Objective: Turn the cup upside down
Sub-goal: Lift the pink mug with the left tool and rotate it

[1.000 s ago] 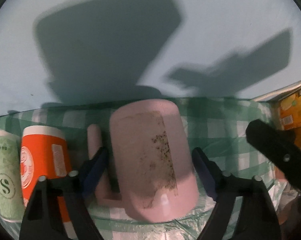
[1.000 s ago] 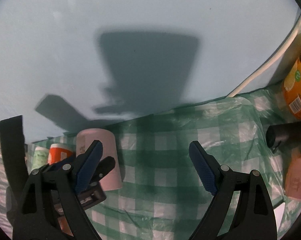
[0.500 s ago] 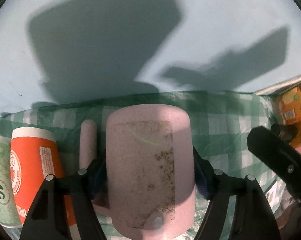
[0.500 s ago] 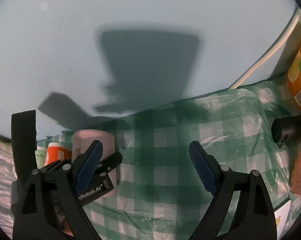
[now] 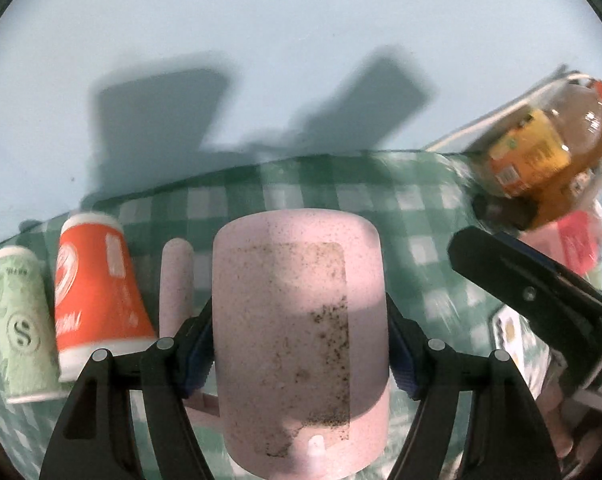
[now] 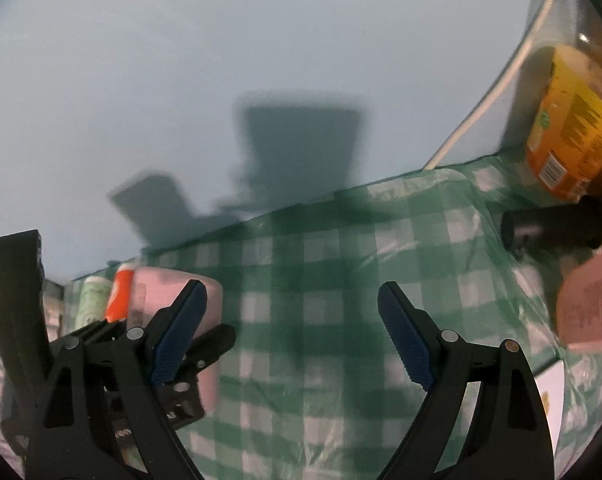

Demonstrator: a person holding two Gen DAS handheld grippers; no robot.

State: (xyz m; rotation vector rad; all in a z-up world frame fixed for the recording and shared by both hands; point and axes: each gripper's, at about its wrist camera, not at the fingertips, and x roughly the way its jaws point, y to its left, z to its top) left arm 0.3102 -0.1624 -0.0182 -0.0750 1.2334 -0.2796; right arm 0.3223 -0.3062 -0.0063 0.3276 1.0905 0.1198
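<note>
A pink speckled mug with a worn label patch fills the middle of the left wrist view, its handle to the left. My left gripper is shut on the mug, a blue pad on each side of its body. The mug also shows at the left of the right wrist view, behind my left gripper. My right gripper is open and empty over the green checked tablecloth.
An orange paper cup and a green paper cup stand left of the mug. An orange juice bottle lies at the far right by a black cylinder and a pink pack. A pale wall is behind.
My left gripper has closed onto the mug and lifted it. The view has pulled back and now takes in the bottle. The right gripper has hardly moved.
</note>
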